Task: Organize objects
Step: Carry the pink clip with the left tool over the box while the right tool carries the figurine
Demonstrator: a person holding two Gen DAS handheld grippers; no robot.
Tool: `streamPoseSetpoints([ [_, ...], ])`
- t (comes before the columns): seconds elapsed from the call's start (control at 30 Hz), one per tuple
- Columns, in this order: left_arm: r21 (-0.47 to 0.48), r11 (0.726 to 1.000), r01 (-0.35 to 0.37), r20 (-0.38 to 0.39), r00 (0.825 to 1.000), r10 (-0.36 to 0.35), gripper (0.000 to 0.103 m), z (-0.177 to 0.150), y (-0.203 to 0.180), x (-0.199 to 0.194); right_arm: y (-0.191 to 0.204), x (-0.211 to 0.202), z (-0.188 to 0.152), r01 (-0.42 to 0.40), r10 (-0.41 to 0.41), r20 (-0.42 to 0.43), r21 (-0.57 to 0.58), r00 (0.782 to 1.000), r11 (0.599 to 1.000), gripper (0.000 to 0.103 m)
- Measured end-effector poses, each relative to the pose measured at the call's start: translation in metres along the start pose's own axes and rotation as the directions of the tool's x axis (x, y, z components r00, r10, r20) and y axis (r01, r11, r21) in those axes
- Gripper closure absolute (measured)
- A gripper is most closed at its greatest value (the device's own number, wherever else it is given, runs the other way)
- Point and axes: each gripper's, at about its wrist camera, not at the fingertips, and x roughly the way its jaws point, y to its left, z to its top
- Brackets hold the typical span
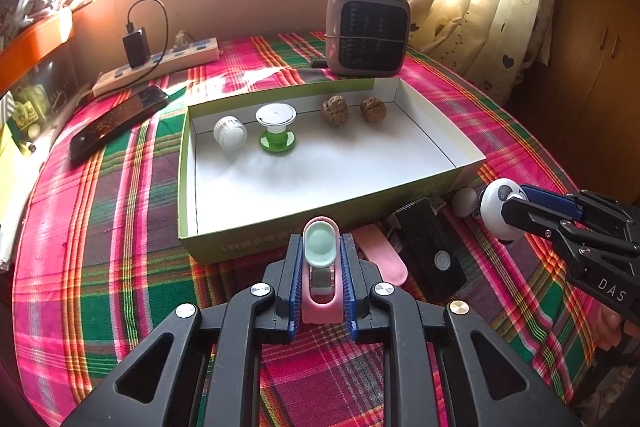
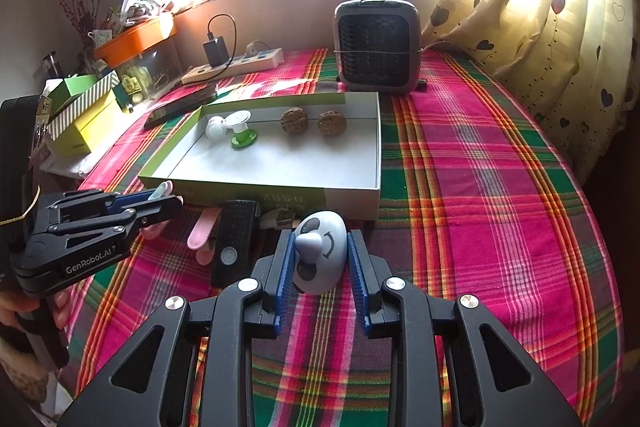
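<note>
Between the blue pads of the left gripper: one pink clip with a mint-green oval cap, pinched upright just before the near wall of the green-sided box. Between the pads of the right gripper: one round white panda figure, dark eye patches and a curved smile line on its face, clamped from both sides above the plaid cloth, near the box's front right corner. Inside the box, on its white floor, four things along the far wall: one white ribbed cap lying on its side, one spool with a white top and green base standing just beside it, and two brown wrinkled walnuts set apart to the right. Outside, against the box front: one black remote, one more pink clip flat on the cloth, one small white egg-shaped piece. Further back: one grey heater, one power strip, one dark phone.
</note>
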Motion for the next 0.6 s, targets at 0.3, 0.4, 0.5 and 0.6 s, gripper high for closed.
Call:
streamPoseSetpoints([
  [0.3, -0.007, 1.000, 0.000, 0.025, 1.000, 0.001, 0.087, 0.012, 0.004, -0.007, 0.006, -0.001, 0.018, -0.012, 0.013, 0.026, -0.025, 1.000, 1.000, 0.076],
  [0.4, -0.011, 1.000, -0.003, 0.027, 1.000, 0.003, 0.087, 0.015, 0.005, -0.007, 0.007, 0.001, 0.026, -0.012, 0.013, 0.033, -0.034, 0.999, 0.999, 0.076],
  [0.5, -0.018, 1.000, -0.003, 0.028, 1.000, 0.003, 0.087, 0.019, 0.008, -0.006, 0.007, 0.003, 0.033, -0.021, 0.022, 0.039, -0.032, 0.999, 0.999, 0.076],
  [0.6, -0.023, 1.000, -0.009, 0.029, 1.000, 0.010, 0.087, 0.023, 0.010, -0.003, 0.006, 0.008, 0.040, -0.022, 0.023, 0.039, -0.037, 0.999, 0.999, 0.076],
])
